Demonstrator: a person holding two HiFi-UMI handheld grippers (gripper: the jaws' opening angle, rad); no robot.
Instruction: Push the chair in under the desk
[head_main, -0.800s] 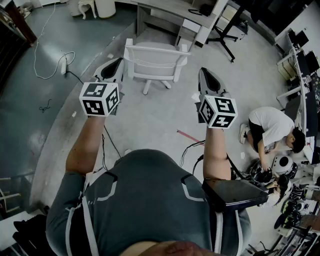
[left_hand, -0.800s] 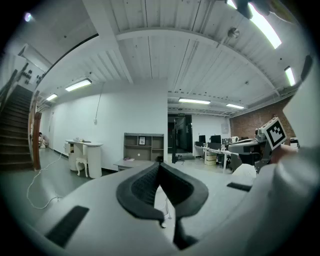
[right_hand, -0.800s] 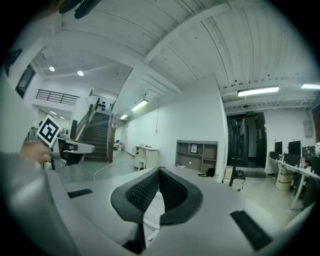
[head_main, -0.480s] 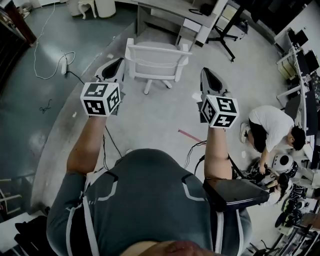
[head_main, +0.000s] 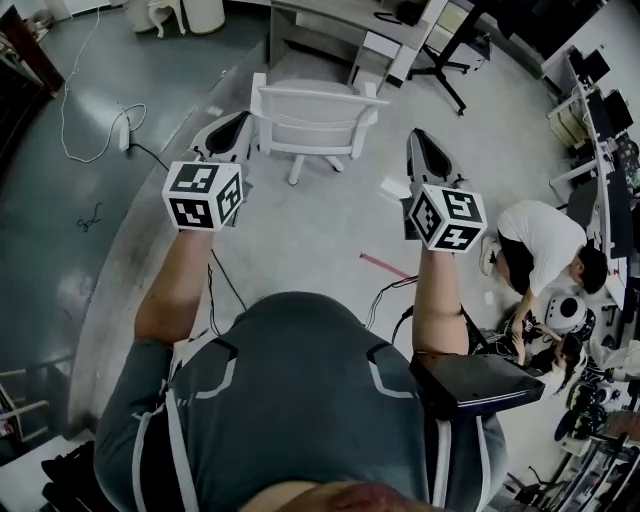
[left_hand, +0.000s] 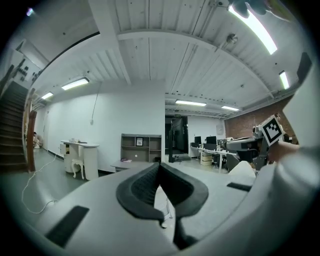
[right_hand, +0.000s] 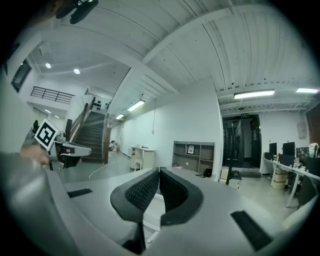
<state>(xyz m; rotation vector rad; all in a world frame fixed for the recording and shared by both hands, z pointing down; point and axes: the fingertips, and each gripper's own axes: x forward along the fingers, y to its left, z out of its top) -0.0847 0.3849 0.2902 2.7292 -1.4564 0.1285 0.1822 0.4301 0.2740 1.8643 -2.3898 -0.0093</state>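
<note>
The left gripper (head_main: 236, 122) is held level with its jaws pressed together and nothing between them; the right gripper (head_main: 417, 140) is held likewise (pads meeting, empty). Just beyond and between them, the white chair (head_main: 315, 118) is stood on the grey floor (head_main: 300, 230), the left gripper close beside its corner, though contact cannot be made out. Farther off the counter (head_main: 335, 18) is seen, with the chair near it but not yet tucked under.
</note>
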